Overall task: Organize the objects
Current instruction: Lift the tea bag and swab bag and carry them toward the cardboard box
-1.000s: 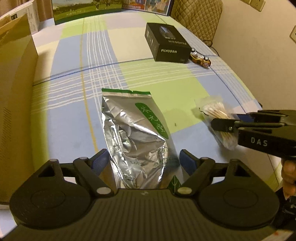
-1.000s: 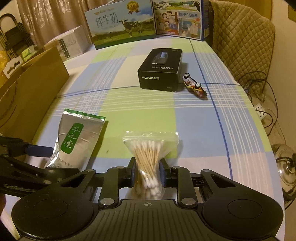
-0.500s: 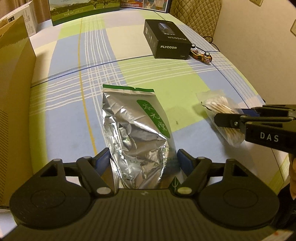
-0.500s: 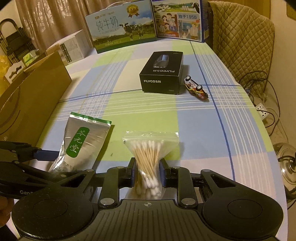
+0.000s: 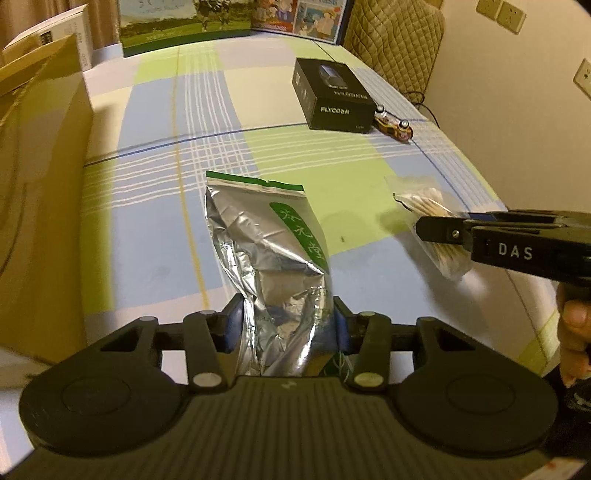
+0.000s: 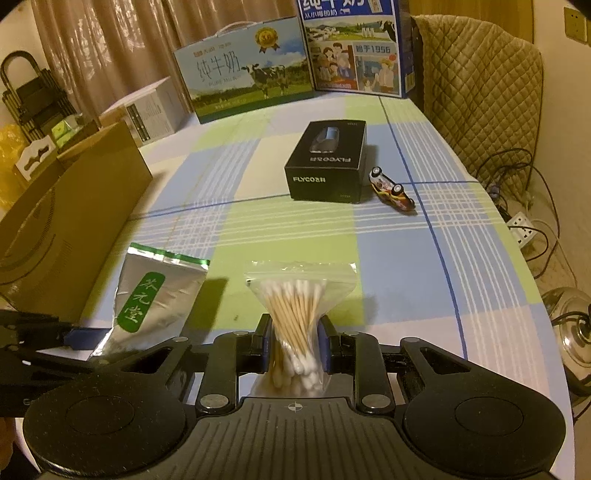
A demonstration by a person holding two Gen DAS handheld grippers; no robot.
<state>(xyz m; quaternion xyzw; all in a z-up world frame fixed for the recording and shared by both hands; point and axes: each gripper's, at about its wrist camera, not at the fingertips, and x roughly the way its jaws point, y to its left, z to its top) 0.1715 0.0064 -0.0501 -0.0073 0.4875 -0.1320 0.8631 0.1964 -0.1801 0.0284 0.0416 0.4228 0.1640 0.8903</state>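
Two pickups at once: left tongs (image 5: 286, 326) closing on the foil pouch (image 5: 271, 254), right tongs (image 6: 293, 345) clamping the swab bag (image 6: 295, 306), both low over the bench (image 6: 399, 258). Next, probably lift toward the cardboard box (image 5: 37, 206).

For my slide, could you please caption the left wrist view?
Left hand-held gripper closing on crinkled silver foil pouch over checked tablecloth.

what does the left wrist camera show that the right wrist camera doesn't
Only the left wrist view shows wall sockets and a hand behind the right claw.

Only the right wrist view shows a black rack, a floor power strip and curtains.

Both show the foil tea pouch, cotton swab bag, black Flyco box, toy car and cardboard box.
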